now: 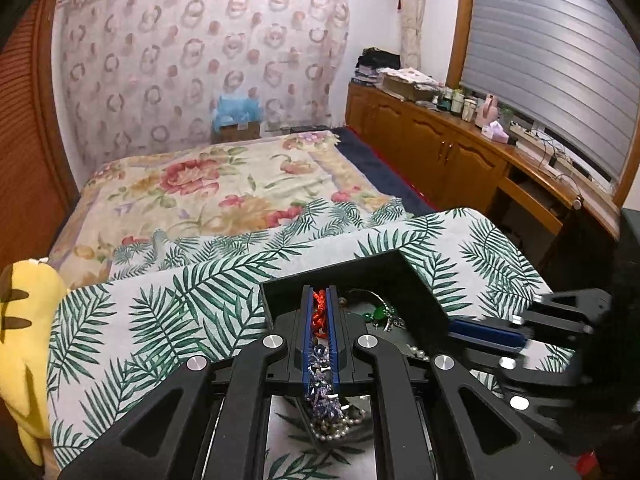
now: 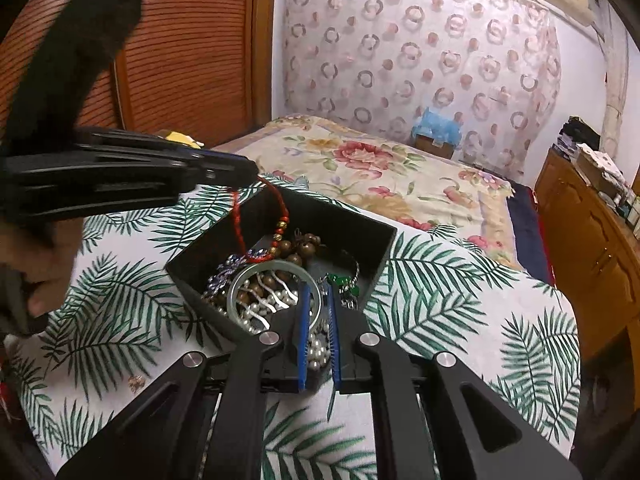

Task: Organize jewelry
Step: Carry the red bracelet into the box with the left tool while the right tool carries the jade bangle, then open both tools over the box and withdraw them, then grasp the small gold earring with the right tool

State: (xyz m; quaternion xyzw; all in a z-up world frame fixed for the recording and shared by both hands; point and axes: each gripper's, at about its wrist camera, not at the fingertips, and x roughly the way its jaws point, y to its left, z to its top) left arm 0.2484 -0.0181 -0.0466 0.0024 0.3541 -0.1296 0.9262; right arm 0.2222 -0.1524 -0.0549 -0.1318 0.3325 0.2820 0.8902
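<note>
Red cord bracelet (image 2: 240,216) pinched in left gripper (image 2: 250,172) above black box (image 2: 360,226); right gripper (image 2: 318,300) clamping pale bangle (image 2: 316,304).

A home bedroom: a bed (image 1: 208,188) under a flowered blanket; a patterned curtain (image 1: 192,52); wooden cabinets (image 1: 432,148) holding what seem to be toiletries; a window blind (image 1: 560,60).
</note>
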